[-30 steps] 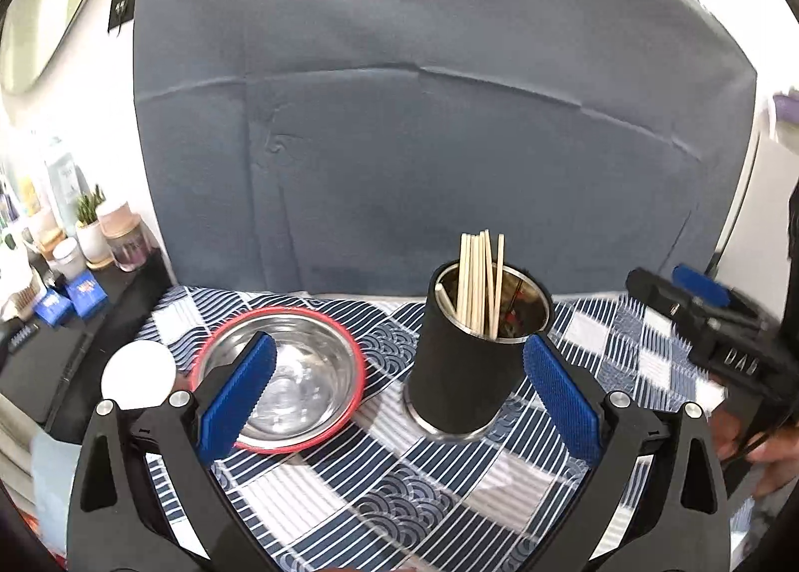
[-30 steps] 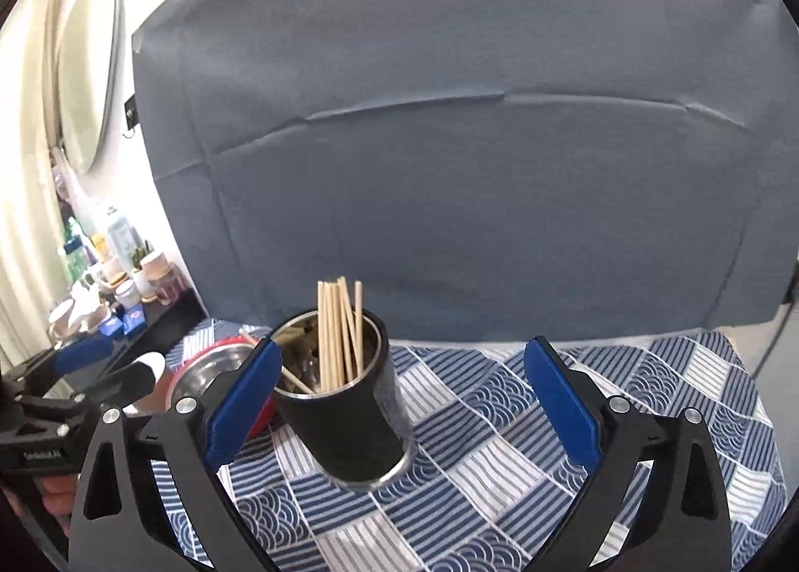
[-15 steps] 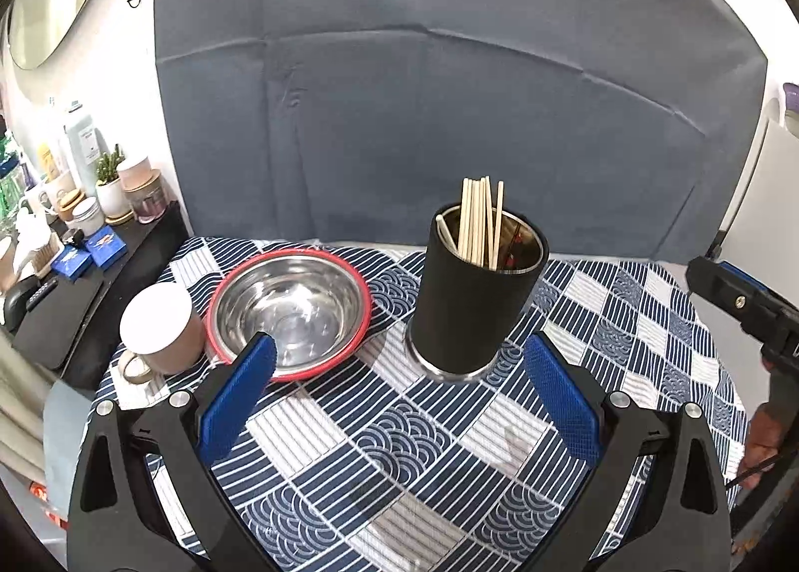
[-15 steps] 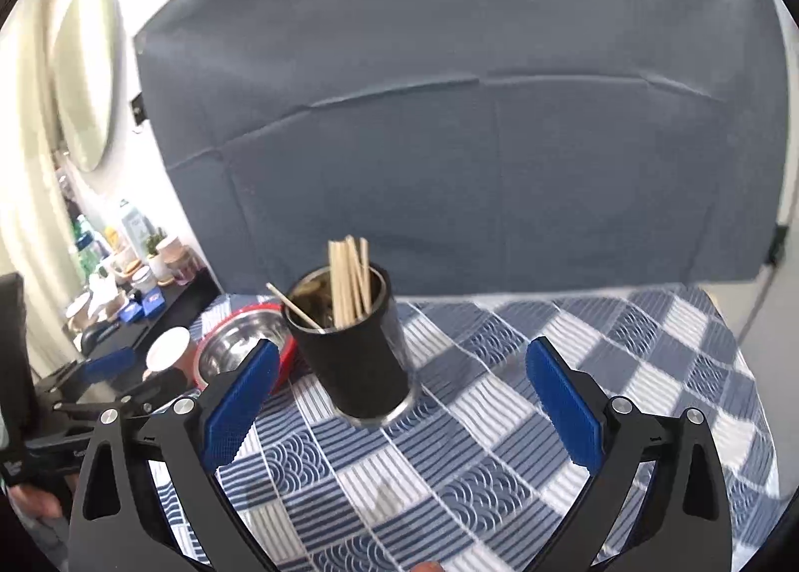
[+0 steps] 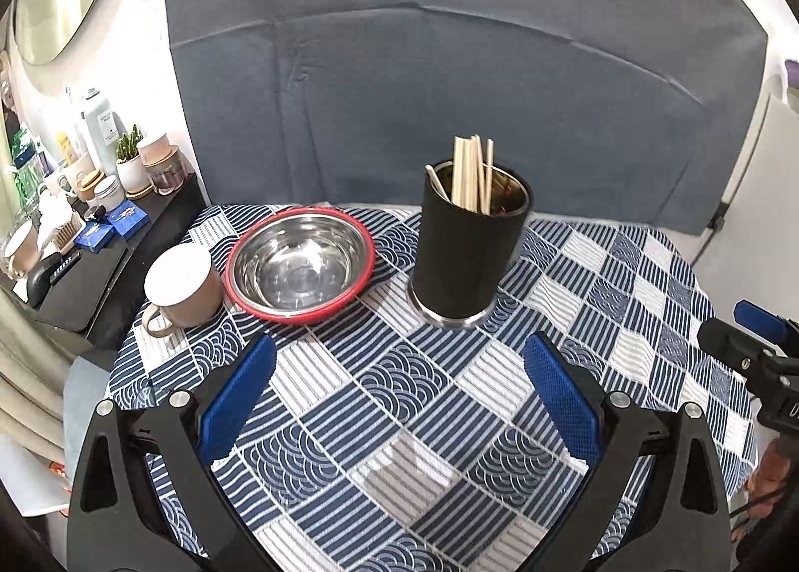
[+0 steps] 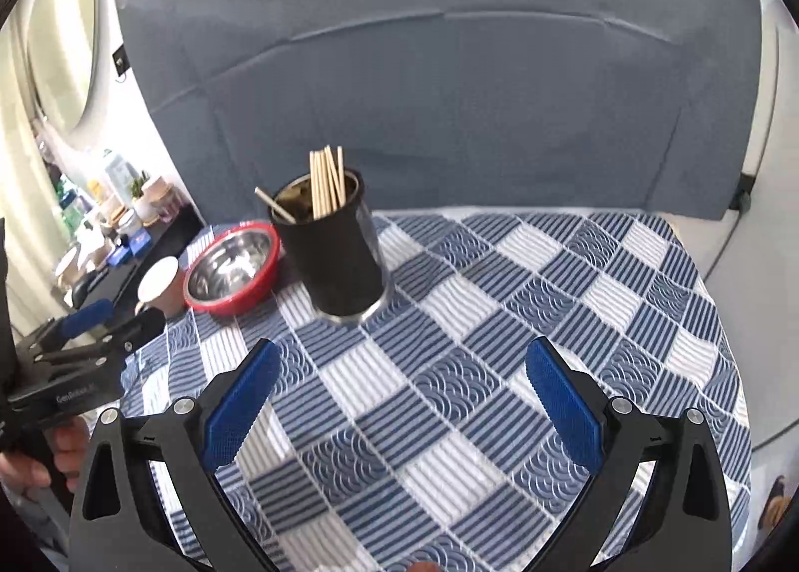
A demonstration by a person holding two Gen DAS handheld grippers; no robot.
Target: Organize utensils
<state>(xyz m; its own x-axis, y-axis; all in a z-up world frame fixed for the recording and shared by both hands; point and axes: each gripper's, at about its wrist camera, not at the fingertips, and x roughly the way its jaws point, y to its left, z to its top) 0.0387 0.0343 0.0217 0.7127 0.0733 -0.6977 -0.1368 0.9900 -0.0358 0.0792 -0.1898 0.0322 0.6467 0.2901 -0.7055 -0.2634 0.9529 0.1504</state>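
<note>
A black cylindrical holder (image 5: 467, 252) (image 6: 337, 262) stands upright on the chequered blue tablecloth (image 5: 399, 422), with several wooden chopsticks (image 5: 472, 175) (image 6: 327, 182) sticking out of it. My left gripper (image 5: 399, 402) hovers open near the table's front, well short of the holder, with nothing between its fingers. My right gripper (image 6: 399, 402) is also open and empty, above the cloth and in front of the holder. Each gripper appears at the edge of the other's view: the right one (image 5: 749, 347), the left one (image 6: 95, 322).
A steel bowl with a red rim (image 5: 299, 267) (image 6: 232, 267) sits left of the holder. A beige mug (image 5: 182, 285) (image 6: 160, 289) stands beside it near the table's left edge. A black shelf (image 5: 100, 242) with jars and bottles lies further left. A grey backdrop (image 5: 449, 72) hangs behind.
Both grippers have pulled back and risen, so the holder, bowl and mug look farther away and more of the tablecloth shows. Both stay open.
</note>
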